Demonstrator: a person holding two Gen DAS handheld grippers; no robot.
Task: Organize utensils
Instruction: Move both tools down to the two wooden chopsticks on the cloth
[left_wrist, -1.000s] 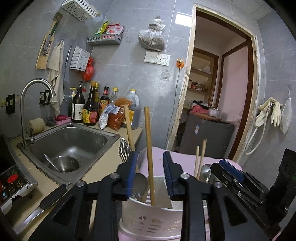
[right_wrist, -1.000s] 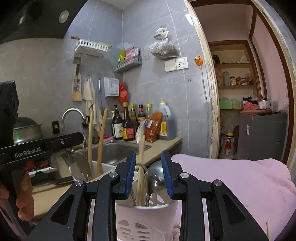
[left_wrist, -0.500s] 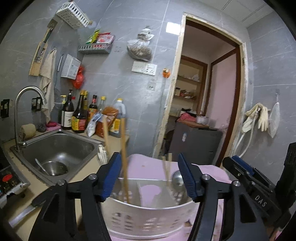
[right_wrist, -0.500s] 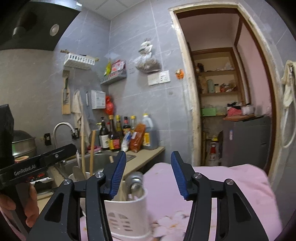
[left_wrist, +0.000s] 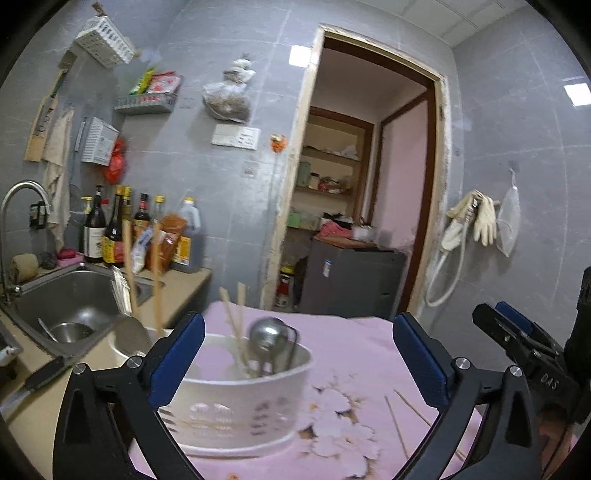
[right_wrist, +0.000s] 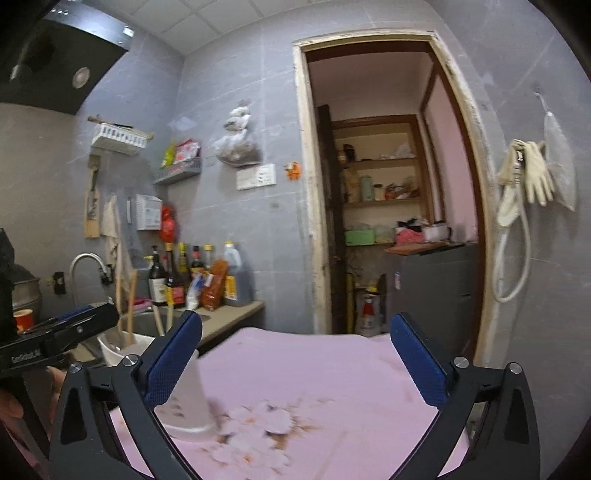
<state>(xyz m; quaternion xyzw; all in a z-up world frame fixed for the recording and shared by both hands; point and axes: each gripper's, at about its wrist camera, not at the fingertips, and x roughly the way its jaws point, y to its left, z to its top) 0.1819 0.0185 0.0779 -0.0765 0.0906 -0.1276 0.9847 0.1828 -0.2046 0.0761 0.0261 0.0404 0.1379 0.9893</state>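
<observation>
Left wrist view: my left gripper (left_wrist: 298, 357) has just been opening and its jaws now stand spread wide, with nothing pressed between the blue pads; the white utensil caddy (left_wrist: 243, 402) sits on the pink floral cloth (left_wrist: 362, 365) just ahead, lower left between the fingers, untouched. In it stand the wooden-handled utensils (left_wrist: 127, 266) at the left end, a pair of chopsticks (left_wrist: 232, 317) and a metal ladle (left_wrist: 267, 334) toward the right. My right gripper (right_wrist: 295, 358) has likewise just been opening; its jaws are released and empty, and from its view the caddy (right_wrist: 184, 398) lies at the lower left, partly behind the left finger. I judge the step in hand to be the release after depositing utensils, with both grippers clear of the caddy. Two thin sticks (left_wrist: 397, 424) lie loose on the cloth to the right of the caddy; if they belong to the set, the next move calls for lowering one gripper over them and closing on a very slender, flat-lying object, which may slip. Hard to read: motion blur softens the caddy and cloth in both views; the caddy's inner compartments are not discernible; its base is cut off by my fingers; whether the loose sticks are chopsticks or skewers I cannot tell.
</observation>
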